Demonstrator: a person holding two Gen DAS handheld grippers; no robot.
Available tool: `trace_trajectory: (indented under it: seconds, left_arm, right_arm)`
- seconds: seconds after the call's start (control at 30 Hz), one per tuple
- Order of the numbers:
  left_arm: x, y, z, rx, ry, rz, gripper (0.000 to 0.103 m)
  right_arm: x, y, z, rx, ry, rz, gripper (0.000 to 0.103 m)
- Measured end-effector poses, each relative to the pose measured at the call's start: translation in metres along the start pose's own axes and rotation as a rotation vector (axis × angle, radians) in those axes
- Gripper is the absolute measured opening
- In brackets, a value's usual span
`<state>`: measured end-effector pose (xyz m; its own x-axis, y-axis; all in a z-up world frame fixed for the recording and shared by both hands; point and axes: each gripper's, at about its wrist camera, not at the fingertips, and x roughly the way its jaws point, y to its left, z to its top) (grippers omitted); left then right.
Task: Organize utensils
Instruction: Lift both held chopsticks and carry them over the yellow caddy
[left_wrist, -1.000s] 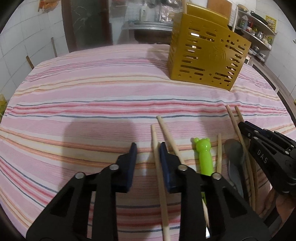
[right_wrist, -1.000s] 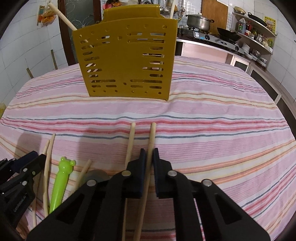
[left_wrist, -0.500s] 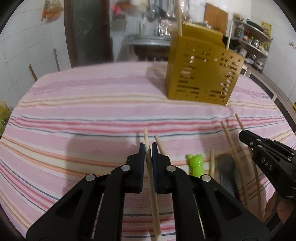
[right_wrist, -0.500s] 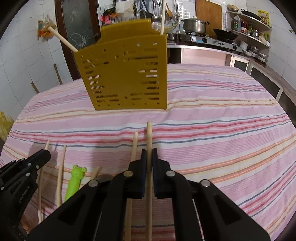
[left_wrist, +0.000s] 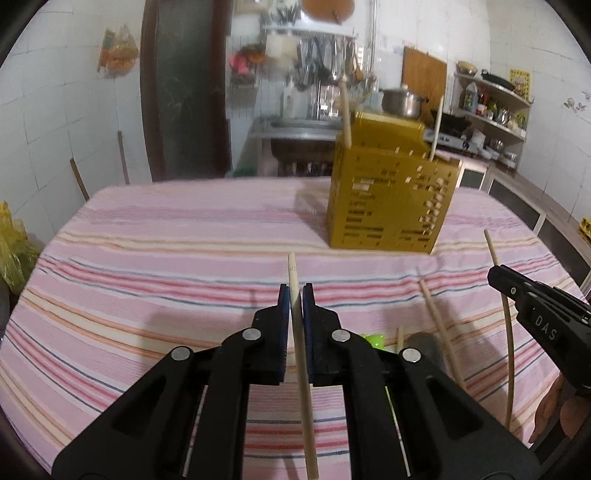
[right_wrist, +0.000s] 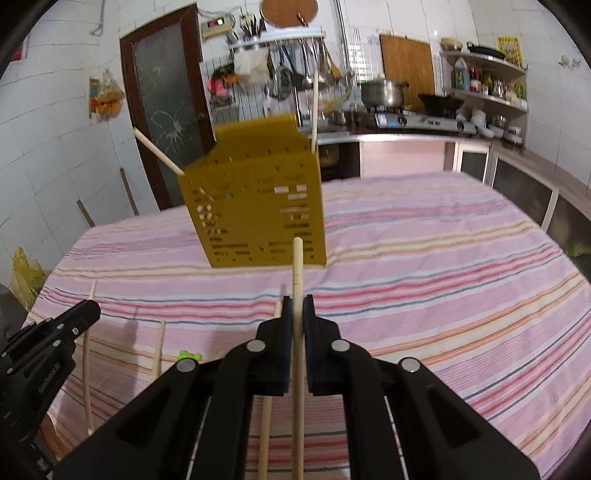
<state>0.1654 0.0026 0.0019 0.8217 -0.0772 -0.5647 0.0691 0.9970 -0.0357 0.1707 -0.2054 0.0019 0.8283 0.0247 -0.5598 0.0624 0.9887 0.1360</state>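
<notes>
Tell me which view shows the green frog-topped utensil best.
Neither shows it well. The left wrist view is slightly better: the green frog-topped utensil peeks above the left gripper, with its head visible. In the right wrist view only a blurred green sliver shows on the striped cloth.

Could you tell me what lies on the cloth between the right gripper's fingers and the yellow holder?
Only bare striped tablecloth before the yellow holder, seen in the right wrist view.

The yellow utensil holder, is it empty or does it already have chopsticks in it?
Not empty: the yellow utensil holder has two chopsticks poking out, one leaning left, one upright.
</notes>
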Motion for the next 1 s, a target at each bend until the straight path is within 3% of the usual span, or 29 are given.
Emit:
trace_trajectory:
  seconds: [0.33,1.0]
  left_arm:
    - [-0.048,-0.002,0.003,0.034,-0.148,0.003,0.006]
    - [-0.077,0.009,0.008,0.002,-0.218,-0.025,0.006]
  right_arm:
    - [-0.032,-0.009,0.006,0.023,-0.074,0.033,0.006]
    - [-0.064,-0.013,0.005,0.004,-0.155,0.078,0.006]
